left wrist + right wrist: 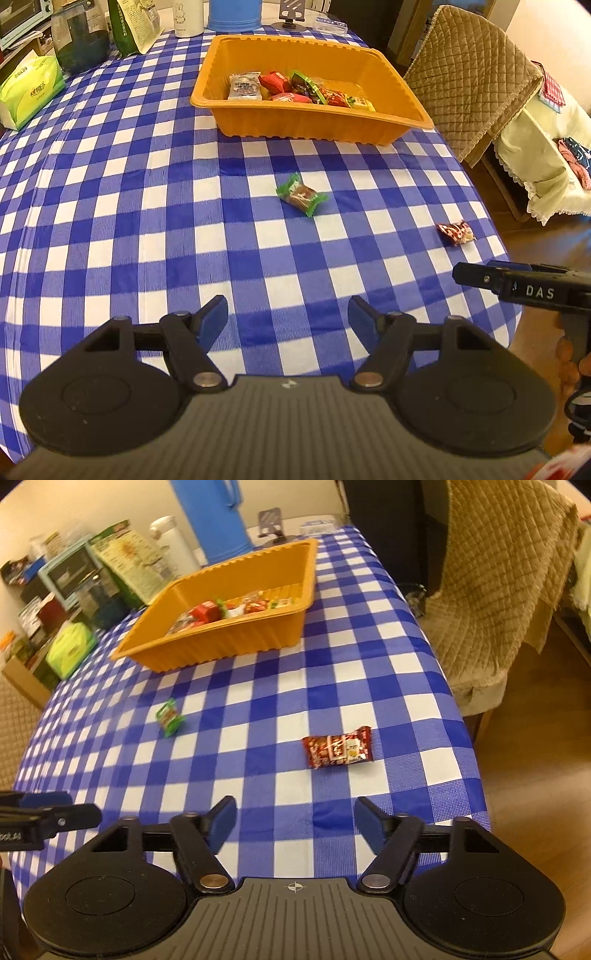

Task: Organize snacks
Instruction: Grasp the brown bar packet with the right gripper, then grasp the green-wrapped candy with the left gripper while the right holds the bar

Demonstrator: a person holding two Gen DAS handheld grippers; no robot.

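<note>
An orange tray (306, 122) at the far side of the checked table holds several wrapped snacks (295, 88); it also shows in the right wrist view (229, 638). A green-wrapped snack (302, 193) (170, 717) lies loose on the cloth. A red-wrapped snack (456, 232) (338, 751) lies near the table's right edge. My left gripper (288, 314) is open and empty, short of the green snack. My right gripper (295, 818) is open and empty, just short of the red snack; it shows from the side in the left wrist view (476, 275).
A green tissue pack (29, 88), a dark jar (79, 37), a green bag (133, 22), a white mug (188, 16) and a blue flask (236, 14) stand along the far edge. A chair with a quilted brown cover (469, 77) stands at the table's right side.
</note>
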